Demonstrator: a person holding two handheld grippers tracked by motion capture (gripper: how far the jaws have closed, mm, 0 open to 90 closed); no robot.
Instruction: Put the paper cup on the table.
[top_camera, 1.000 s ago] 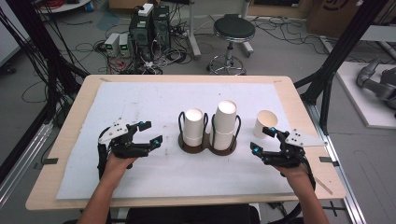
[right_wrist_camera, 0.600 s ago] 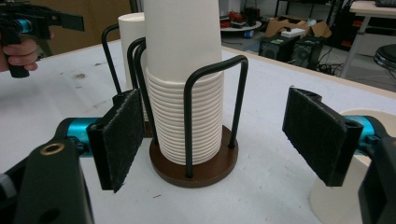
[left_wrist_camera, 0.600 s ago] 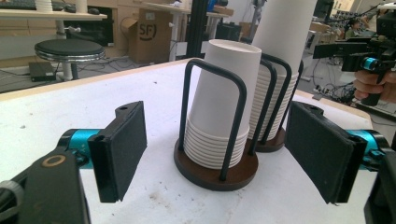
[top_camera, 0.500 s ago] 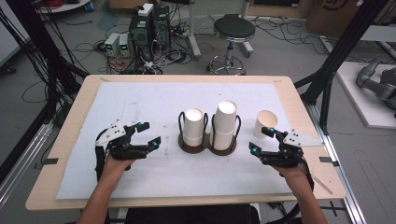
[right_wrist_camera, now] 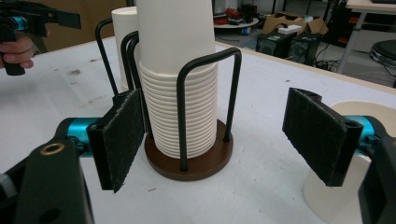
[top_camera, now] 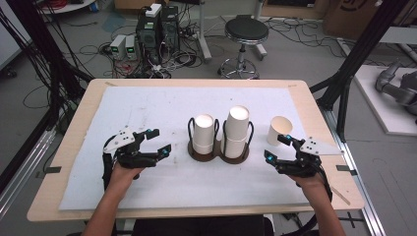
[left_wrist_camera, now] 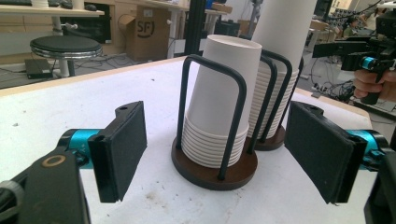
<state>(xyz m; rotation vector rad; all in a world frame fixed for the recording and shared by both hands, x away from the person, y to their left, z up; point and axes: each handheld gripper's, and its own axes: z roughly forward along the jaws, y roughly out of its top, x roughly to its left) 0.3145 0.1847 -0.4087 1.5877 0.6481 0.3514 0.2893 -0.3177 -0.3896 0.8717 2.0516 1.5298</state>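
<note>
Both hands have drifted slightly toward the near edge since a second ago; the cups have not shifted. Two stacks of white paper cups stand upside down in a double wire holder [top_camera: 220, 152] at mid-table, rods keeping them upright: the shorter stack [top_camera: 203, 133] left, the taller stack [top_camera: 236, 130] right. A loose cup [top_camera: 278, 131] stands right of the holder. The left gripper [top_camera: 158, 142] and right gripper [top_camera: 276, 148] flank the holder, jaws spread wide, gripping and touching nothing, seemingly lining up on the stacks.
</note>
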